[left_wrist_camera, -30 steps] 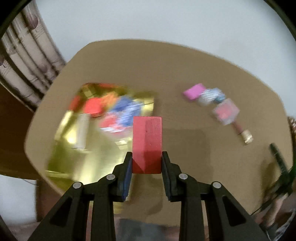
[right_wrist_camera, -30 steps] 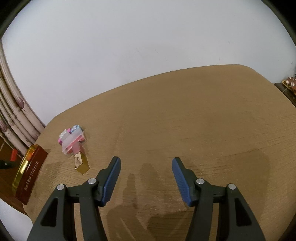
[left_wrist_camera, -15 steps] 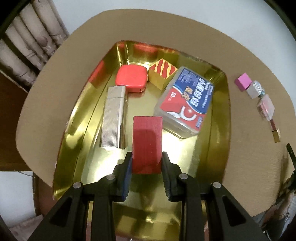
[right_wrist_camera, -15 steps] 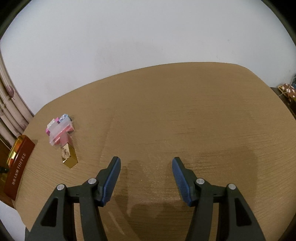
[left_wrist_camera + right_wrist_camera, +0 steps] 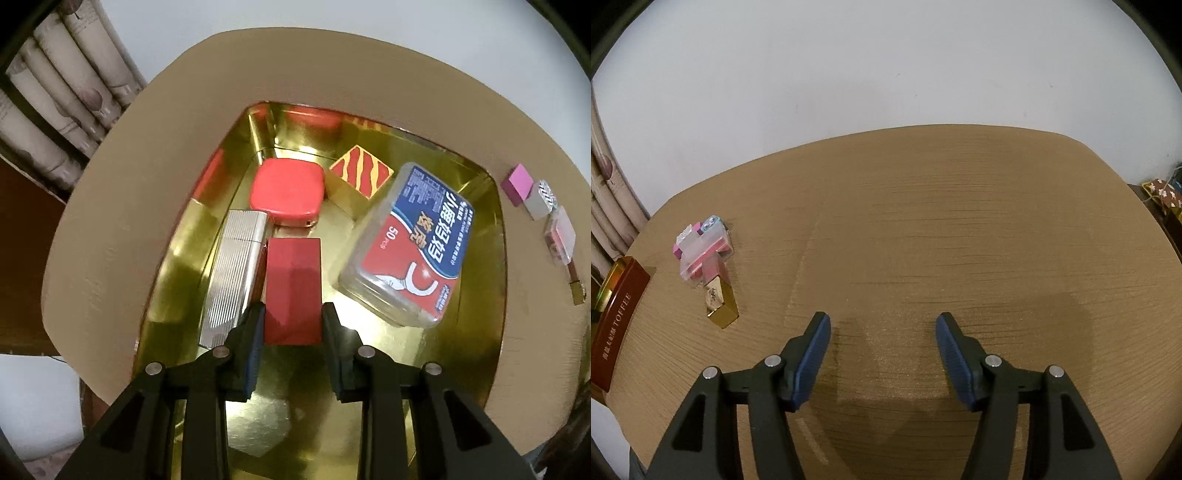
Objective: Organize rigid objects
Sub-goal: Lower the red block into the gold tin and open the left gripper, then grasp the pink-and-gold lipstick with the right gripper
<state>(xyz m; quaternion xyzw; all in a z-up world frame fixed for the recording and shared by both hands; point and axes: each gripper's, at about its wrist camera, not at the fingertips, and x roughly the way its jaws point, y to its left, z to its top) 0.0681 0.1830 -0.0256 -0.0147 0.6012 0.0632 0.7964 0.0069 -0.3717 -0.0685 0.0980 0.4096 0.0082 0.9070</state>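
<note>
My left gripper (image 5: 293, 321) is shut on a red block (image 5: 293, 288) and holds it low inside a gold tin tray (image 5: 495, 258). In the tray lie a ribbed silver case (image 5: 236, 273), a red rounded case (image 5: 286, 192), a gold cube with red stripes (image 5: 360, 177) and a clear floss-pick box (image 5: 413, 243). My right gripper (image 5: 882, 332) is open and empty over bare table. A cluster of small items sits on the table: a pink cube (image 5: 519, 182), a clear pink box (image 5: 701, 254) and a gold-capped lipstick (image 5: 720, 295).
The tray's dark red outer wall (image 5: 613, 325) shows at the left edge of the right wrist view. Curtains (image 5: 55, 103) hang beyond the table's left end. A white wall (image 5: 886, 66) stands behind the wooden table (image 5: 960, 221).
My left gripper has carried the red block from above the table over the tray and lowered it inside, beside the silver case. The right gripper stayed open, shifting slightly.
</note>
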